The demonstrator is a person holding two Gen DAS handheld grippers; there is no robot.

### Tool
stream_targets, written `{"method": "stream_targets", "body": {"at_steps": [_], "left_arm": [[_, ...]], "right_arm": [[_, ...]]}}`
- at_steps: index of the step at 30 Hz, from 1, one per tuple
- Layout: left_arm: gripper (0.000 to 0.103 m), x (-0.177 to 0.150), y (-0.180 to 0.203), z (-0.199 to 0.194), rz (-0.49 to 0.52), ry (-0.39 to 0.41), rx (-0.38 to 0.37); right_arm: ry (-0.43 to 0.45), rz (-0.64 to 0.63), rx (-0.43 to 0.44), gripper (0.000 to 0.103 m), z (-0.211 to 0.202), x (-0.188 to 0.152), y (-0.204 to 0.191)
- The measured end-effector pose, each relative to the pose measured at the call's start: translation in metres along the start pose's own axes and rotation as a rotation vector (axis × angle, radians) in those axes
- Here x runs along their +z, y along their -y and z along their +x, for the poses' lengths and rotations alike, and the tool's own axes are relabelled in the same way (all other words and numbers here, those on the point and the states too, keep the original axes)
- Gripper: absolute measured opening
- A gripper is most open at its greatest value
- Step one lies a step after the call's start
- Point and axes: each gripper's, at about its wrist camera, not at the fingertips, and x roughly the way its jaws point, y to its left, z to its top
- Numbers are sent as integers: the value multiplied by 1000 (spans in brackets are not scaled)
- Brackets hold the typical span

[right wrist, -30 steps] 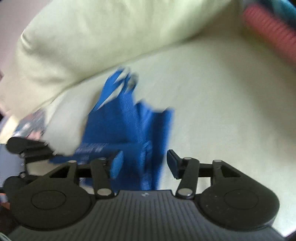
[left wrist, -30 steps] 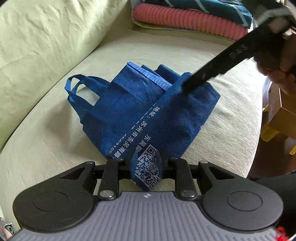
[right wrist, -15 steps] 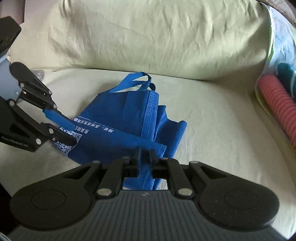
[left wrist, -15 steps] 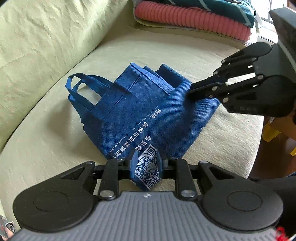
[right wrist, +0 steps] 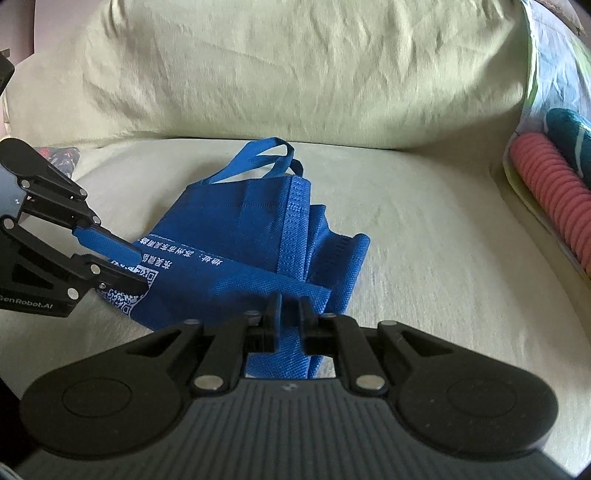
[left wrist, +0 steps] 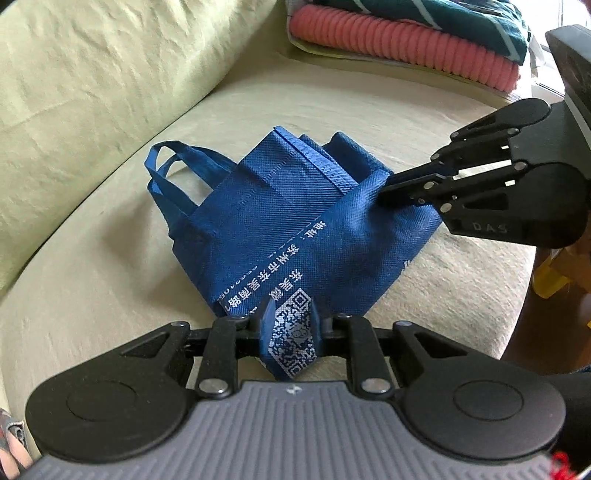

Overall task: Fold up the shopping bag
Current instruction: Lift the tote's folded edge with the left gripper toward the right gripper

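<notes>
A blue non-woven shopping bag (left wrist: pixel 295 218) (right wrist: pixel 236 236) with white print lies partly folded on a pale green sofa seat, its two handles (left wrist: pixel 166 166) (right wrist: pixel 266 155) toward the backrest. My left gripper (left wrist: pixel 290 317) is shut on the bag corner bearing the QR code. That same gripper (right wrist: pixel 136 269) shows at the left of the right wrist view, clamped on the corner. My right gripper (right wrist: pixel 290 310) is shut on the opposite bag edge. It shows from the right in the left wrist view (left wrist: pixel 388 188), pinching the fabric. The held edge is lifted slightly between both grippers.
The sofa backrest cushion (right wrist: pixel 295 74) rises behind the bag. Folded pink and teal textiles (left wrist: pixel 406 33) (right wrist: pixel 554 184) are stacked at the sofa's end. The seat's front edge (left wrist: pixel 517 280) drops off near a yellow object (left wrist: pixel 550 284) on the floor.
My right gripper has swung in over the bag and shut on its edge, where a second ago it was open and in motion. My left gripper stays clamped on the QR corner.
</notes>
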Motion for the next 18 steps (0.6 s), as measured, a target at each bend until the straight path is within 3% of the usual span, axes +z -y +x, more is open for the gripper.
{"method": "stream_targets", "body": {"at_steps": [5,6,7,9,13,15,18], "left_arm": [[28,-4,3,-8,27,31,30],[36,-7,6,-12,74,54,48],[41,-13,11,-18,142,82,72],[45,-34,27,-26,372,129,148],[52,-81,56,-23,835,124,313],[53,-96,63,-16,964,125,358],[55,-100,65,-2,1039,136,408]], "right_arm": [[-4,6,9,8,-2,-1,2],[-4,9,12,8,-3,-1,3],[-6,10,17,8,-3,-1,4],[-8,13,29,8,-3,-1,6],[-1,21,41,9,-2,-3,9],[5,30,43,9,-3,-5,10],[9,29,41,9,-3,-6,9]]}}
